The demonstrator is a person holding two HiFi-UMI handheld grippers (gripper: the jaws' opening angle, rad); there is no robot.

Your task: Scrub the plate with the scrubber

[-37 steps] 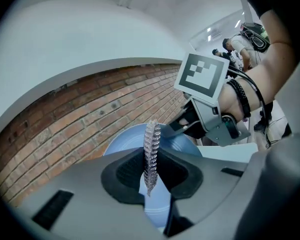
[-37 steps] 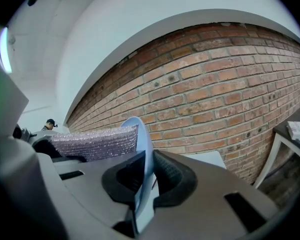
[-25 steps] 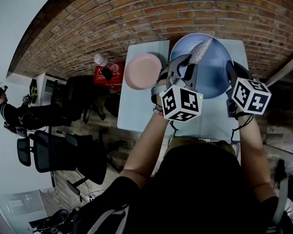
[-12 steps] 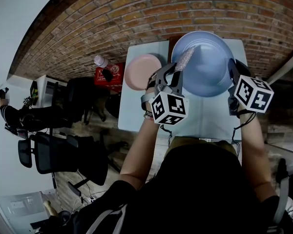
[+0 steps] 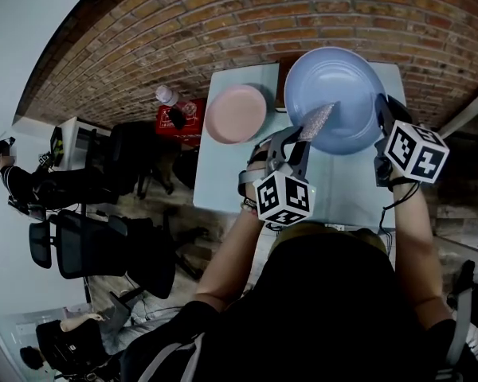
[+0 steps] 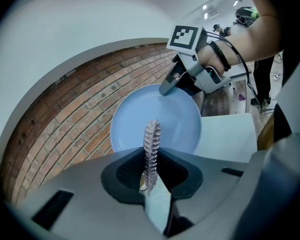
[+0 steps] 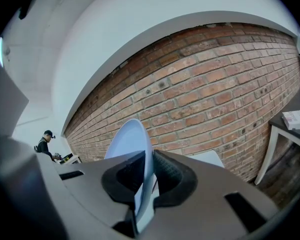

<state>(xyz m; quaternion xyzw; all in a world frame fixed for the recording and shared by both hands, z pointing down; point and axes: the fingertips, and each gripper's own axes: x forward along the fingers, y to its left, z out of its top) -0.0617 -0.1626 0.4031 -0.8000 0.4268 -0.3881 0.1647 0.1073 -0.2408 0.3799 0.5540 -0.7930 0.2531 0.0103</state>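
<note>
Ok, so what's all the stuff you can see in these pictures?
blue plate: one, light blue, tipped up over the table's far end
scrubber: one, sparkly silver, tip in front of the blue plate
pink plate: one, pink, on the table, left of the blue plate
table: one, pale, by the brick wall
brick wall: one, reddish brown, behind the table
red box: one, red, left of the table
office chairs: a few, black, far left
left gripper: one, grey, fingers shut on the scrubber
right gripper: one, grey, fingers shut on the blue plate's rim

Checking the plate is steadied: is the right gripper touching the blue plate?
Touching. Right gripper view: the right gripper has its fingers shut on the blue plate.
</note>
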